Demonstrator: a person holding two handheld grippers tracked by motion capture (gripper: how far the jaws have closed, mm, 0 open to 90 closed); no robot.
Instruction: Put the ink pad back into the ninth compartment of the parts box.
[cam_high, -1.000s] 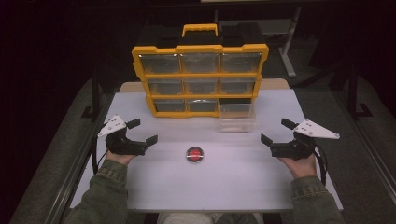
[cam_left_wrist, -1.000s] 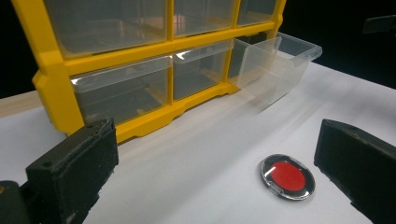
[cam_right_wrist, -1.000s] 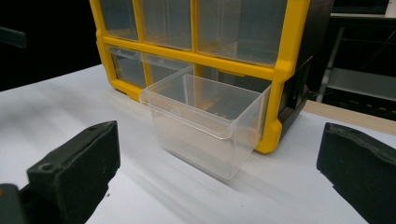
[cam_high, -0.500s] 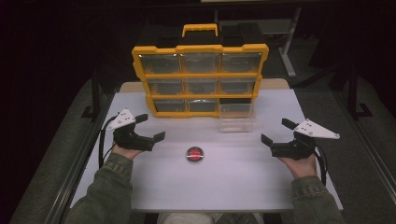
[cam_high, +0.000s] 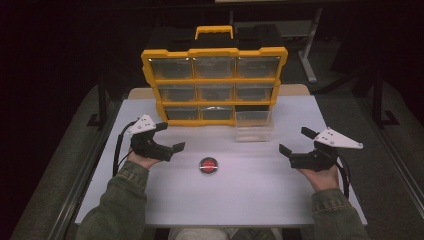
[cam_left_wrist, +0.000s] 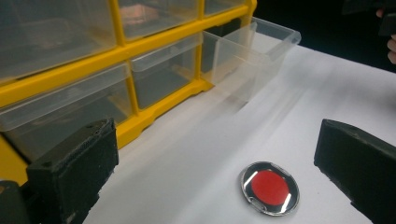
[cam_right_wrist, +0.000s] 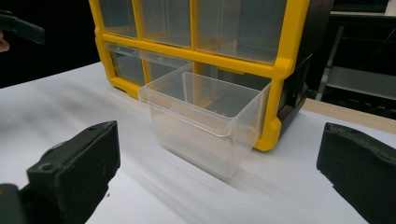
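Holding position: both grippers sit low over the white table (cam_high: 240, 200), 1 at each side, neither touching any item.
Left gripper (cam_high: 167, 136): jaws spread wide, nothing between them; it hovers just left of the disc, angled toward it.
Right gripper (cam_high: 296, 141): jaws spread wide, nothing between them; it is well apart from the disc, at the right side of the table.
Disc (cam_high: 208, 165): round, red centre with a shiny metal rim; it lies flat on the table between the 2 grippers, nearer the left one, and in front of the organizer.
Clear drawer (cam_high: 255, 125): pulled out from the bottom-right slot, resting on the table, open side up.
Organizer (cam_high: 215, 80): yellow frame, 3 rows of 3 clear drawers, standing upright at the far edge.
Handle (cam_high: 214, 31): yellow, on top of the organizer.
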